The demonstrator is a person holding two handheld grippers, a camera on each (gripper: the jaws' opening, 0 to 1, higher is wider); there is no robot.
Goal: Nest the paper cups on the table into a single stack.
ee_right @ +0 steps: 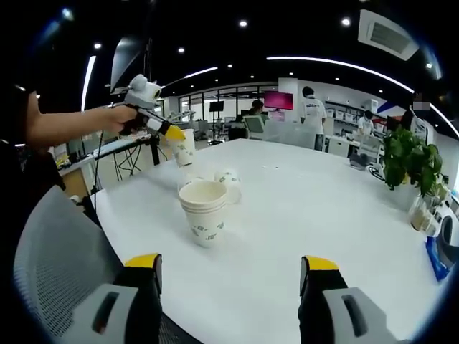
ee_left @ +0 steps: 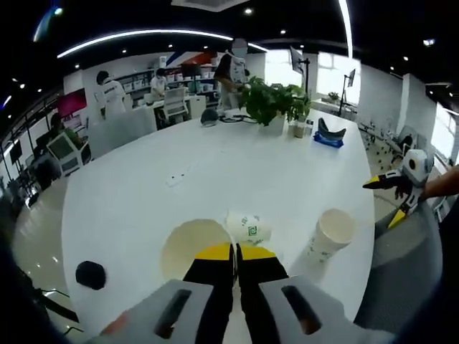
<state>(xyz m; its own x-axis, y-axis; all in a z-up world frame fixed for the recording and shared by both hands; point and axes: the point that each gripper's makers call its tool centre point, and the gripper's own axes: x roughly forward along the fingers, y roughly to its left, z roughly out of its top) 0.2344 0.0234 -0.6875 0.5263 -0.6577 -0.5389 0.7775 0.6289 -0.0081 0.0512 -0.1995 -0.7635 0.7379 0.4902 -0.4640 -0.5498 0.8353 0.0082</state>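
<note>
Left tongs (ee_right: 174, 134) clamped on a paper cup (ee_right: 182, 150) rim — right tongs (ee_right: 233, 264) wide apart, empty.

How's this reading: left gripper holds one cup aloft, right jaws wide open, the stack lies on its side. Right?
No: the right gripper view shows the stack standing upright. The left gripper does hold one cup aloft, and the right gripper has its jaws wide open.

Legible text: none.
- Paper cups: a green printed logo on the stack of cups (ee_right: 205, 212) ahead of the right gripper's jaws, and on the lying cup (ee_left: 249, 228) just beyond the left gripper's jaw tips; the mark is too small and blurred to read.
</note>
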